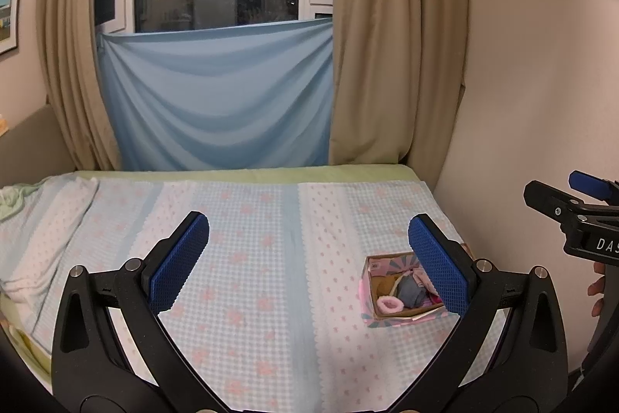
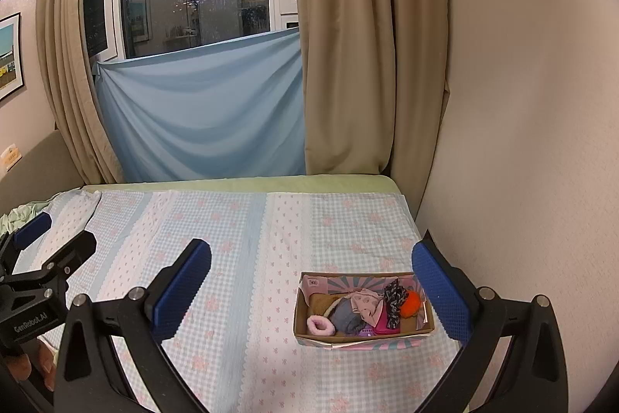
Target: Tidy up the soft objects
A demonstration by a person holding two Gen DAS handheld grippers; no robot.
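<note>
Cardboard box (image 2: 363, 333) near bed (image 2: 247, 180) edge

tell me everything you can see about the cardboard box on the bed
The cardboard box is small, open-topped and rectangular, brown inside with pink and teal sunburst print on its walls and outer front. It sits flat on the checked bedspread, near the wall side. It holds a pink scrunchie, a grey-blue cloth, a pale patterned fabric, a dark patterned piece and an orange pom-pom. Neither gripper touches it.
</note>
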